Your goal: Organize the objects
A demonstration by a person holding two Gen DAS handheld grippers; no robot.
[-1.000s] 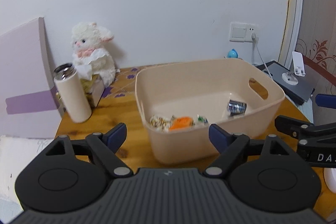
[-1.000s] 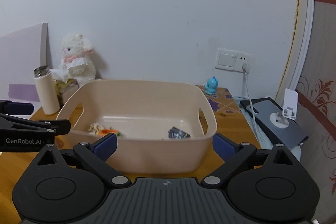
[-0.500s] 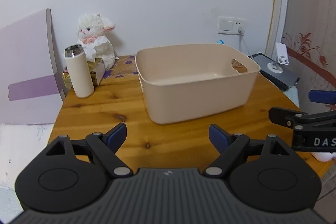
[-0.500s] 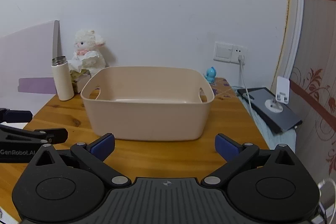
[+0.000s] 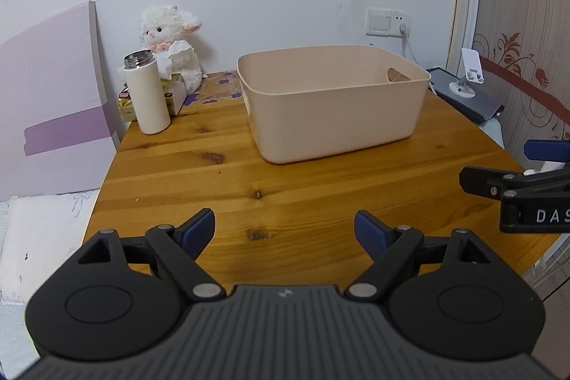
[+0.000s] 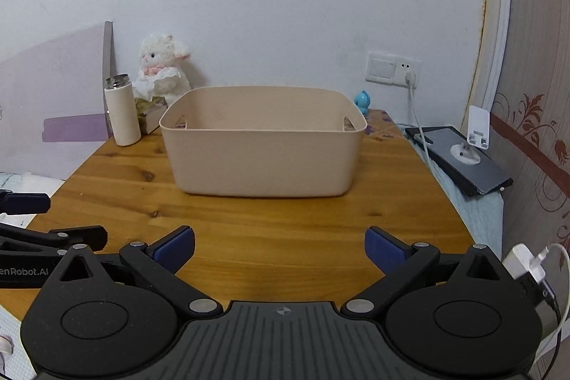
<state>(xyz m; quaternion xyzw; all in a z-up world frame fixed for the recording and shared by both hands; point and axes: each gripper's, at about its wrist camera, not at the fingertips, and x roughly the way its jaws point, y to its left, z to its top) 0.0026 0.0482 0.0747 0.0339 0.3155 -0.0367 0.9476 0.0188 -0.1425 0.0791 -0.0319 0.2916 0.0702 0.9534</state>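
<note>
A beige plastic bin (image 5: pixel 335 116) stands on the wooden table (image 5: pixel 249 180); it also shows in the right wrist view (image 6: pixel 263 152). Its contents are hidden behind its wall. My left gripper (image 5: pixel 285 230) is open and empty above the table's front edge, well short of the bin. My right gripper (image 6: pixel 279 246) is open and empty, also back near the front edge. The right gripper shows at the right of the left wrist view (image 5: pixel 516 191), and the left gripper at the left of the right wrist view (image 6: pixel 42 237).
A white flask (image 5: pixel 148 93), a plush lamb (image 5: pixel 171 50) and a tissue box (image 5: pixel 174 91) stand at the back left. A purple board (image 5: pixel 50 116) leans at the left. A dark tablet with a phone stand (image 6: pixel 463 155) lies at the right. A blue toy (image 6: pixel 363 100) sits behind the bin.
Both grippers have pulled back and lowered from over the bin toward the table's front edge. The items inside the bin are no longer visible. Both stay open.
</note>
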